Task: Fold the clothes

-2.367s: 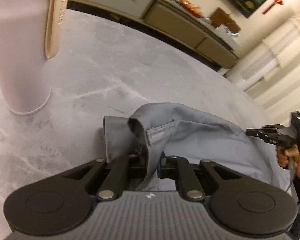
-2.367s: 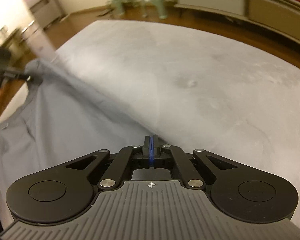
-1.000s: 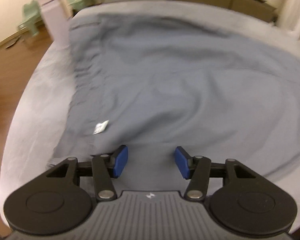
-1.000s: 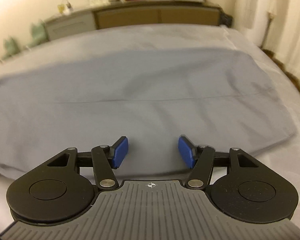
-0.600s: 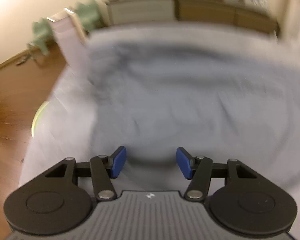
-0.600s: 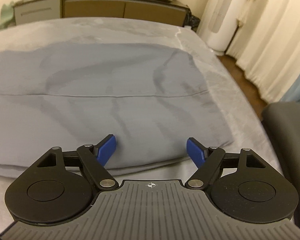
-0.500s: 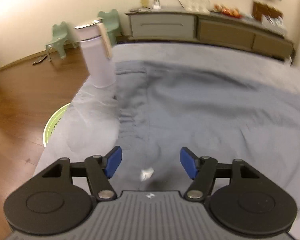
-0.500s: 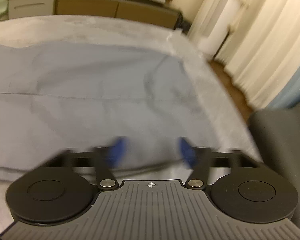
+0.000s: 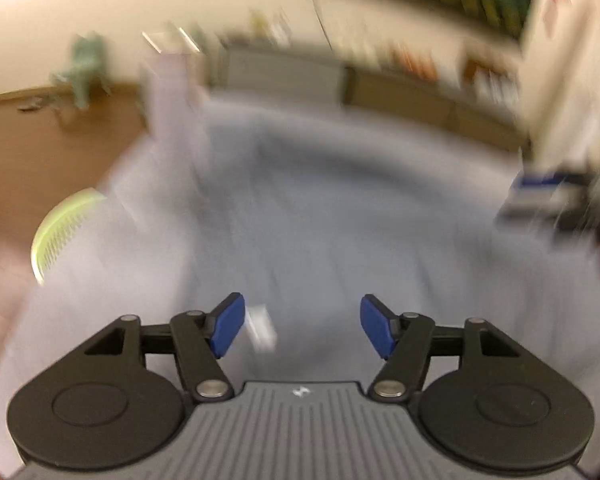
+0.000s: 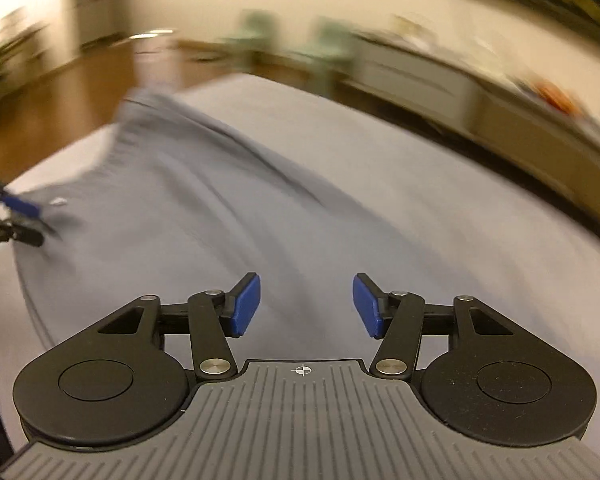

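Grey cloth lay spread on the table.
The left gripper and right gripper both gaped wide, holding nothing, above the near edge of the grey cloth.

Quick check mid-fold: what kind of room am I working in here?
Most likely a home living or dining room: a long low sideboard along the wall, wood flooring, small green chairs, and the grey garment spread on a pale table.

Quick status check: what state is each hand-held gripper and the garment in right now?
Left hand-held gripper: open, empty, above the garment.
Right hand-held gripper: open, empty.
Grey garment: spread on the table, wrinkled, not gripped.
White tag: lying on the garment, blurred.
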Motion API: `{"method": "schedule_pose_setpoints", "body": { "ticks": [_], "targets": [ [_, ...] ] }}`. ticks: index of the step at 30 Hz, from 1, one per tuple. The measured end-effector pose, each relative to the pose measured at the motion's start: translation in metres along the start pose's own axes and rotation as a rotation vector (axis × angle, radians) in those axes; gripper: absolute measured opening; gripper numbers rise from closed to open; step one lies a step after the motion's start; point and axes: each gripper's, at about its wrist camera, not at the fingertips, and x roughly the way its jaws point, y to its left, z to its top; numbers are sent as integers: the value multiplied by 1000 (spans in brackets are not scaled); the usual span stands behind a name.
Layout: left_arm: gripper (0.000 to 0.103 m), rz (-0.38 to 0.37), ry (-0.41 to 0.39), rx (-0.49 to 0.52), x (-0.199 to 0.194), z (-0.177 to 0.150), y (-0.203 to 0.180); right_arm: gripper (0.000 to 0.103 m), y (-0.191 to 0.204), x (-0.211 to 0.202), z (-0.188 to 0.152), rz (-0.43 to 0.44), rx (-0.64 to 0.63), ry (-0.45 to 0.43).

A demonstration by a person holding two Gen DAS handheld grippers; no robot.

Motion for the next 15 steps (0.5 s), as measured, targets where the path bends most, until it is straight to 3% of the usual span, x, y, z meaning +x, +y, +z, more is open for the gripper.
{"method": "schedule_pose_setpoints", "body": {
  "ticks": [1,3,6,9,11,12,13,14,15],
  "targets": [
    [70,14,-56,-54,-4,15,17,84,16,19,24,21,-53,-22],
    [70,40,-111,-145,-5,38,53,93,49,57,73,80,-153,-56],
    [71,-51,-202,-162,4,48,104,93,98,108,129,138,-291,-56],
    [72,-210,-239,-272,22,32,147,96,133,157,163,193,-411,-29],
    [73,-206,-261,-187,30,30,150,95,149,190,179,217,-476,-1],
    [73,-203,-272,-143,35,29,151,88,151,193,180,238,-500,7],
    [73,-227,-284,-111,39,25,151,51,151,190,178,265,-519,12],
    [73,-254,-297,-79,42,22,152,25,151,187,175,292,-539,17],
    [73,-270,-285,-21,47,22,145,13,150,183,173,319,-558,21]
  ]
}}
